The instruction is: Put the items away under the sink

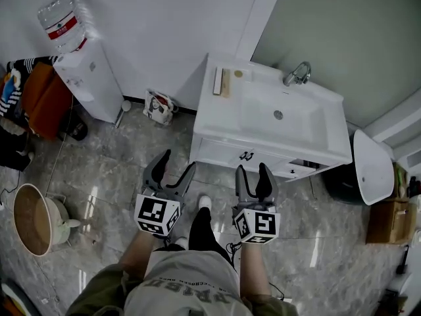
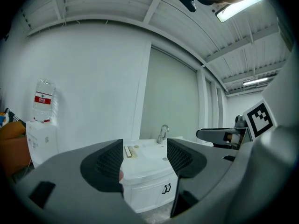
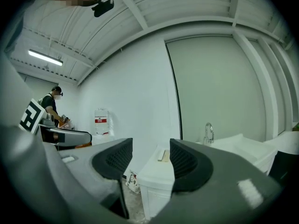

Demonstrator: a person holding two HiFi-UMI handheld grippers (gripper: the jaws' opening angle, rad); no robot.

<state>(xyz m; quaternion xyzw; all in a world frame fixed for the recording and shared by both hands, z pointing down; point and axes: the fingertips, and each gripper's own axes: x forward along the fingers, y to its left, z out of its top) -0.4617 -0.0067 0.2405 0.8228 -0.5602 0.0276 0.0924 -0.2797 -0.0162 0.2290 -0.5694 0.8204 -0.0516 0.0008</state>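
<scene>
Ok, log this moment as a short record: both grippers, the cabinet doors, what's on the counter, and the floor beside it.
left gripper: open, empty, facing the cabinet
right gripper: open, empty, facing the cabinet
cabinet doors: closed
counter: two flat strips and a small round piece, left of the basin
floor: printed bag against the wall, left of the cabinet
</scene>
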